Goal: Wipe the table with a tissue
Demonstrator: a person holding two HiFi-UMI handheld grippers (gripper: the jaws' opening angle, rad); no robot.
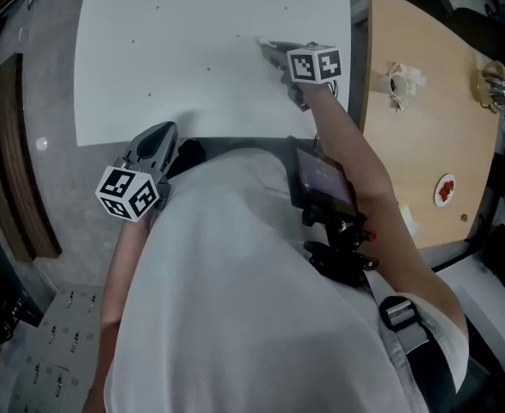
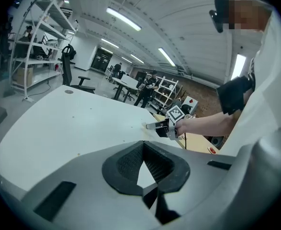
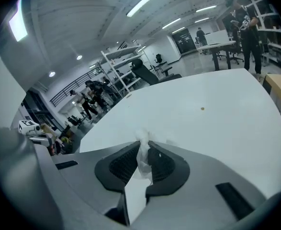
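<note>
Head view: my right claw (image 1: 267,48) holds the tissue (image 1: 260,40) at upper centre, low over the white counter (image 1: 166,50), which extends leftward.

Left gripper view: the left claw (image 2: 143,145) is closed and empty at the counter's near edge.

Right gripper view: the jaws clamp the tissue, which protrudes forward.

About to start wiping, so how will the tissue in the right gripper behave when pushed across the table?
Probably floppy: the tissue sits crumpled and thin between the jaws of the right gripper, so it may fold under. Likely light; with only a small tuft past the tips, hard dragging on the table could tear it or pull it free.
</note>
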